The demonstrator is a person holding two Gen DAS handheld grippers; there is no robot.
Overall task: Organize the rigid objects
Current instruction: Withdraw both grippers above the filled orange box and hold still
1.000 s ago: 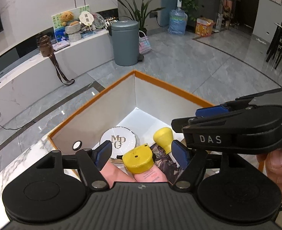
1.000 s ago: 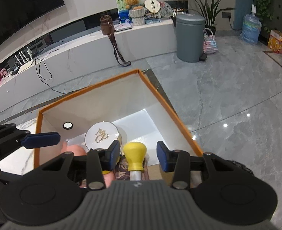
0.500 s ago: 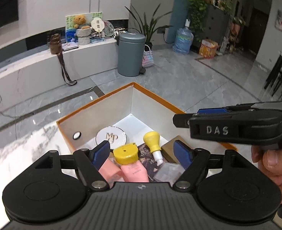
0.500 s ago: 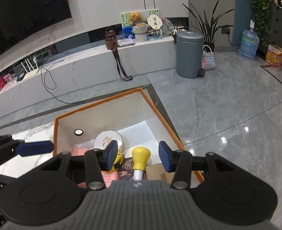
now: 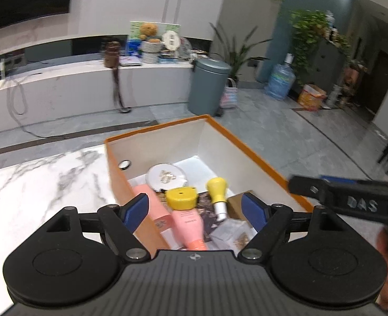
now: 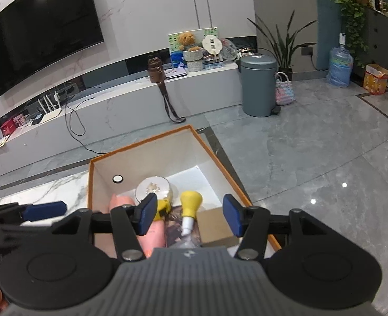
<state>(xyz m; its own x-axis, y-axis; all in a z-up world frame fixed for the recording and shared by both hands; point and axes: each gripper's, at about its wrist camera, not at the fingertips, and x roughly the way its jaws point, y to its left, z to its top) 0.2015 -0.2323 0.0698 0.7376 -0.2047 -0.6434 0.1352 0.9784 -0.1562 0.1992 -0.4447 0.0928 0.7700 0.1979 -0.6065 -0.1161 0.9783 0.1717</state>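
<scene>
Orange-rimmed box (image 5: 246,144) on marble tabletop (image 5: 49,181), holding toiletries.
Contents: pink bottle with yellow cap (image 5: 186,210), second pink bottle (image 5: 154,205), yellow-bulbed dropper (image 5: 217,192), round white compact (image 5: 166,176). Left gripper (image 5: 195,209) and right gripper (image 6: 188,217): fingers spread, empty, above the box.

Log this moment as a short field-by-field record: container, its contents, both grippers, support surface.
container: open orange-edged box, white inside
contents: round white compact; pink bottle with yellow cap, lying down; second pink bottle beside it; yellow-bulbed small bottle; brown card; dark printed packet
left gripper: open, holding nothing, above the box's near end
right gripper: open, holding nothing, above the box
support: white marble table
</scene>
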